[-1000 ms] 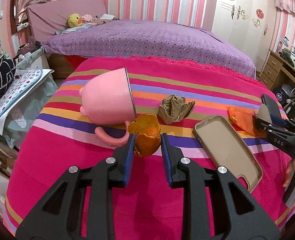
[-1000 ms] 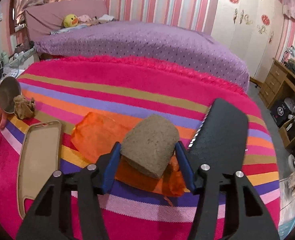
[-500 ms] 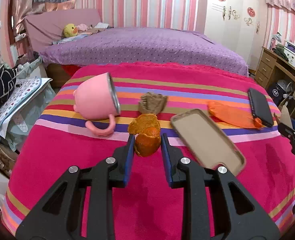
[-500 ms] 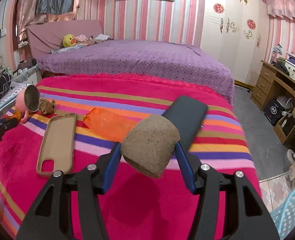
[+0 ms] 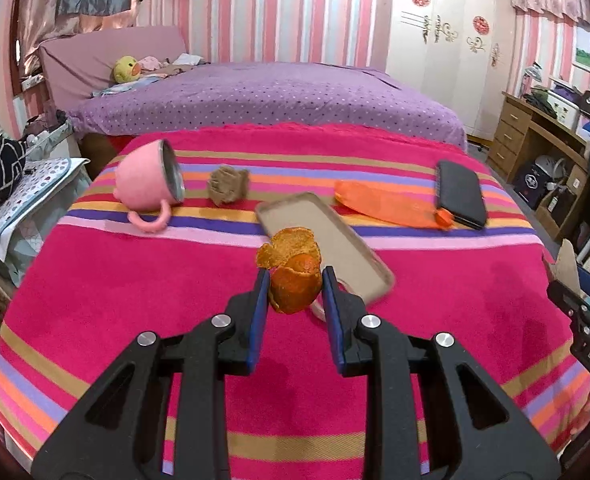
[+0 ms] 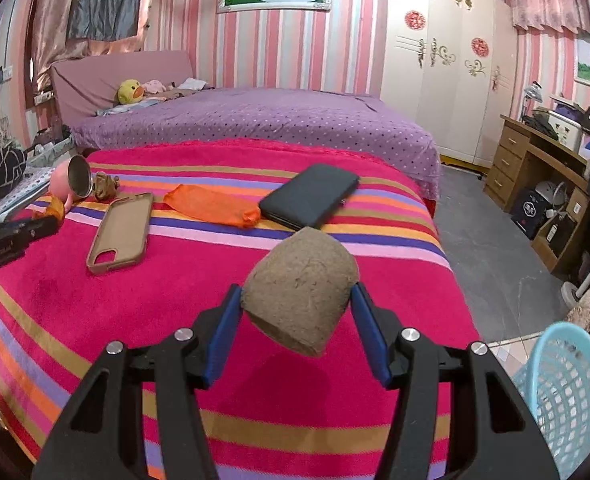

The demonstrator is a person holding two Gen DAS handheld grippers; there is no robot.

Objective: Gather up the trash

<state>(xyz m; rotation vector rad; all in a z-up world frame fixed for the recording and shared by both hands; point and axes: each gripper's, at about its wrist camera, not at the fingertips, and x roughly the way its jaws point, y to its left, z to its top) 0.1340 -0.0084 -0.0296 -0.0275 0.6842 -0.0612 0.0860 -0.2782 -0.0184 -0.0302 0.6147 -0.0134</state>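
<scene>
While my left fingers (image 5: pixel 294 286) clamp the peel (image 5: pixel 293 274) above the bed (image 5: pixel 135 288), my right fingers (image 6: pixel 297 306) grip the cardboard roll (image 6: pixel 300 294) near the bed's edge, beside the basket (image 6: pixel 563 392).

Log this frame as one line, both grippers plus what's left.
left gripper: shut on orange peel | right gripper: shut on cardboard tube | blanket: orange bag, crumpled paper | basket: lower right

1. A pink striped blanket (image 5: pixel 135 292) is spread over the carrying surface.
2. A pink cup (image 5: pixel 149 180) is laid on its side at the left.
3. A crumpled brown scrap (image 5: pixel 227 185) is seen just beside the cup.
4. A beige phone case (image 6: pixel 121 232), an orange bag (image 6: pixel 211 210) and a black phone (image 6: pixel 311 196) are laid further right.
</scene>
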